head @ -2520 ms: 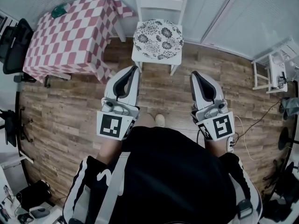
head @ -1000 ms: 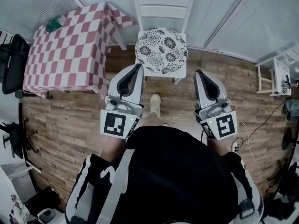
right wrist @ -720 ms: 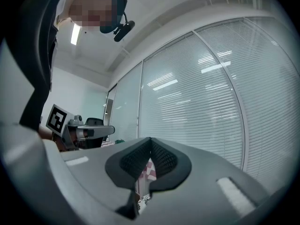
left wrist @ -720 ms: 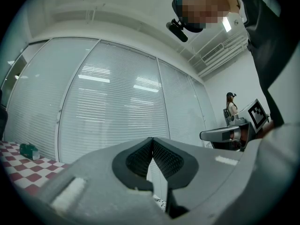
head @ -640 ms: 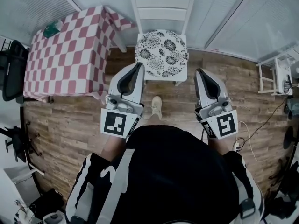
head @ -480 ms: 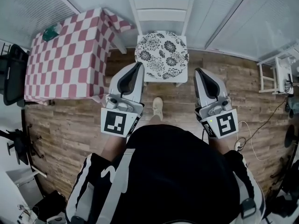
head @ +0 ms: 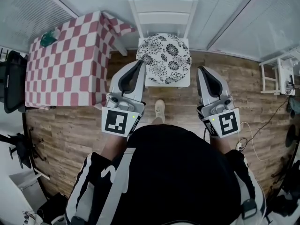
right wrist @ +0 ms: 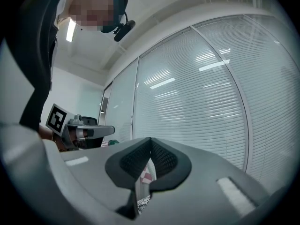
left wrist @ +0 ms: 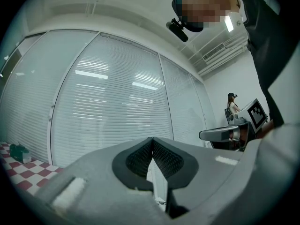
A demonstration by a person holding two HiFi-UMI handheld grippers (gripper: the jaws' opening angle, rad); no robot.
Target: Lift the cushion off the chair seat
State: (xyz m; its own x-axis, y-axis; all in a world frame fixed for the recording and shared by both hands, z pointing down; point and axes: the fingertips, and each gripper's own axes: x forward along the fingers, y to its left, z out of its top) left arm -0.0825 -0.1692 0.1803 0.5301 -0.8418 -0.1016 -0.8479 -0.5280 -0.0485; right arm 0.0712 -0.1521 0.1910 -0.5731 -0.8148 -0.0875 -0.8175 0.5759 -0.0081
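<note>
A round cushion with a black-and-white flower print lies on the seat of a white wooden chair by the blinds. In the head view my left gripper points at the chair's left front corner, its tip just beside the cushion's left edge. Off the seat's right side, my right gripper stays clear of the cushion. Both are shut with nothing between the jaws. In the left gripper view the left gripper has its pads meeting, and so does the right gripper in its own view.
A table with a red-and-white check cloth stands left of the chair, a green object on it. A black office chair is at the far left, a small white stand at the right. A cable lies on the wood floor.
The chair and cushion have come nearer in the head view as the person walks up to them. Both grippers travel with the body and stay shut.
</note>
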